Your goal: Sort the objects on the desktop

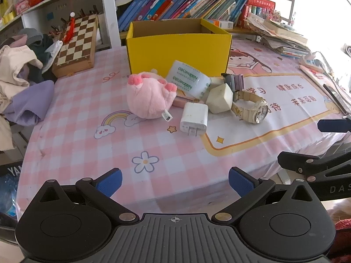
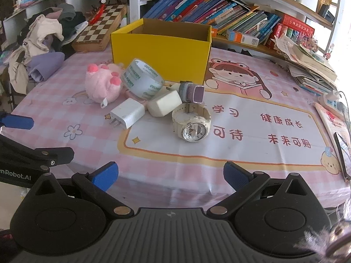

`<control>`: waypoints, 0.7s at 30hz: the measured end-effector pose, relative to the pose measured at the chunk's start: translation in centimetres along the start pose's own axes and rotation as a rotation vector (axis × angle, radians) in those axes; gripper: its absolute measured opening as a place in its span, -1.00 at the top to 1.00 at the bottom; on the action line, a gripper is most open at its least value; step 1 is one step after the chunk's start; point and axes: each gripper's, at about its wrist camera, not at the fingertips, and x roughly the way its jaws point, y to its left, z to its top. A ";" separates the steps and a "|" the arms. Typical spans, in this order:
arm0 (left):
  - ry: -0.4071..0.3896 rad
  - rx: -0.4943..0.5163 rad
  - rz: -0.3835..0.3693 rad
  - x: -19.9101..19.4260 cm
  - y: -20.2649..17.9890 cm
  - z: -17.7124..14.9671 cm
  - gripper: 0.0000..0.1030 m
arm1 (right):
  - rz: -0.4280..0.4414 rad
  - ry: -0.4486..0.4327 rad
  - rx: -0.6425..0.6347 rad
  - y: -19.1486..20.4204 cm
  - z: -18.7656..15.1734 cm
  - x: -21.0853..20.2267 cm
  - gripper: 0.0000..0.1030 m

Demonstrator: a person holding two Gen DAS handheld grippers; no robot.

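Observation:
An open yellow box (image 1: 178, 50) (image 2: 161, 51) stands at the back of the pink checked table. In front of it lie a pink plush toy (image 1: 150, 95) (image 2: 102, 83), a tape roll (image 1: 189, 80) (image 2: 142, 79), a white charger (image 1: 194, 118) (image 2: 127, 114), a cream charger (image 1: 219, 98) (image 2: 164, 104), a purple smartwatch (image 1: 234, 82) (image 2: 192, 92) and a cream wristwatch (image 1: 252, 107) (image 2: 192, 122). My left gripper (image 1: 175, 182) is open and empty at the table's near edge. My right gripper (image 2: 171, 175) is open and empty, also at the near edge.
A chessboard case (image 1: 76, 46) (image 2: 99, 30) and a clothes pile (image 1: 19, 72) (image 2: 41, 43) sit at the left. Books fill the shelf behind (image 2: 208, 11). Stacked books and papers (image 2: 311, 70) and a power strip (image 2: 331, 103) lie at the right.

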 end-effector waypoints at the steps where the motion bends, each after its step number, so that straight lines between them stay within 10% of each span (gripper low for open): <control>1: -0.002 0.003 -0.001 0.0 0.0 0.0 -1.00 | -0.001 0.000 0.002 0.0 0.0 0.0 -1.00; 21: -0.033 0.024 -0.028 -0.6 -0.3 0.2 -1.00 | -0.058 -0.037 -0.020 0.5 -0.3 -1.3 -1.00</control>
